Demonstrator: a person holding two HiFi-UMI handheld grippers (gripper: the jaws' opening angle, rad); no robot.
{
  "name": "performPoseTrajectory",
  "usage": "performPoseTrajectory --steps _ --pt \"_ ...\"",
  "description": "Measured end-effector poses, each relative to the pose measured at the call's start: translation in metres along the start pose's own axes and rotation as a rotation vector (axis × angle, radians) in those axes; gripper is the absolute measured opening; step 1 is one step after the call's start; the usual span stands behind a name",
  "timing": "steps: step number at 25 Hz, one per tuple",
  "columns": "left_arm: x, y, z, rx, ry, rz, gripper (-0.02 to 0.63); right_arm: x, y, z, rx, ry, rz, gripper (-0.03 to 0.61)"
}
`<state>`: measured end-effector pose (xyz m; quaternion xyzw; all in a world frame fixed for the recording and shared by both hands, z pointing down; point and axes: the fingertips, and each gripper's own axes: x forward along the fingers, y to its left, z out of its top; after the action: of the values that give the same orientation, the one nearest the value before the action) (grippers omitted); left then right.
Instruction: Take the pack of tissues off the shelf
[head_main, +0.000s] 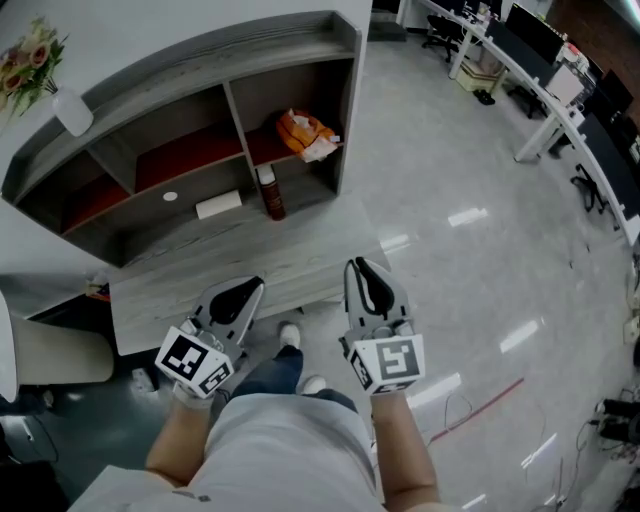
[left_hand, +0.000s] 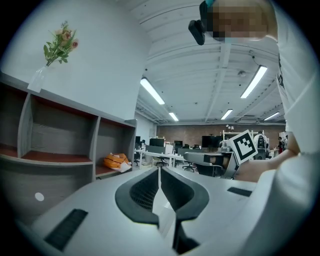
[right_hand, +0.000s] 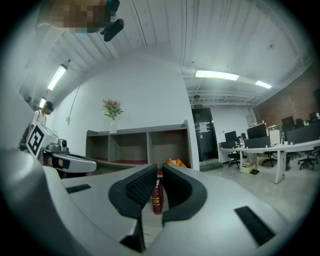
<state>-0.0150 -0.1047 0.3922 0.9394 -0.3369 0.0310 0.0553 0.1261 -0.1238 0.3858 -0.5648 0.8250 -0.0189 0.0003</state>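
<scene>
Head view, looking steeply down: a person is standing in front of a grey shelf unit (head_main: 200, 70), holding a hand-held gripper in each hand, both low and close to the body.

The left hand-held gripper (head_main: 250, 287) is closed, w/ its jaws meeting at the tips and nothing between them. The right hand-held gripper (head_main: 360, 266) is also closed and empty. Only a distant dark-red bottle (head_main: 271, 192) is showing through the slit between its jaws.

The pack of tissues (head_main: 305, 133), orange w/ a white bit sticking out, is lying in the rightmost compartment on a red-brown board, well apart from both grippers. The bottle is standing upright one level down, below and just left of the pack. A white roll-shaped item (head_main: 218, 204) and a small white disc (head_main: 170, 196) are lying further left on that level. A vase of flowers (head_main: 70, 108) is standing on top of the unit. A grey counter (head_main: 160, 290) is sitting between the person and the shelf.

Likely risks:
- Reaching in w/ the jaws closed would probably just shove the soft pack toward the back wall.
- Pinching only the loose white bit could tear it or pull out a sheet, not the pack.
- A low approach could be tipping the bottle over.
- The compartment's side walls are leaving little room, so a wide-open jaw may catch.
</scene>
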Motion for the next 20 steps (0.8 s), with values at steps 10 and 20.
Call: performPoseTrajectory --steps 10,20 --pt "0.052 0.077 0.008 0.005 0.005 0.002 0.026 0.102 -0.036 -0.009 -0.006 0.025 -0.011 0.025" --pt "0.075 0.146 -0.001 -0.008 0.033 0.009 0.026 0.201 -0.057 -0.033 -0.014 0.071 -0.015 0.025"
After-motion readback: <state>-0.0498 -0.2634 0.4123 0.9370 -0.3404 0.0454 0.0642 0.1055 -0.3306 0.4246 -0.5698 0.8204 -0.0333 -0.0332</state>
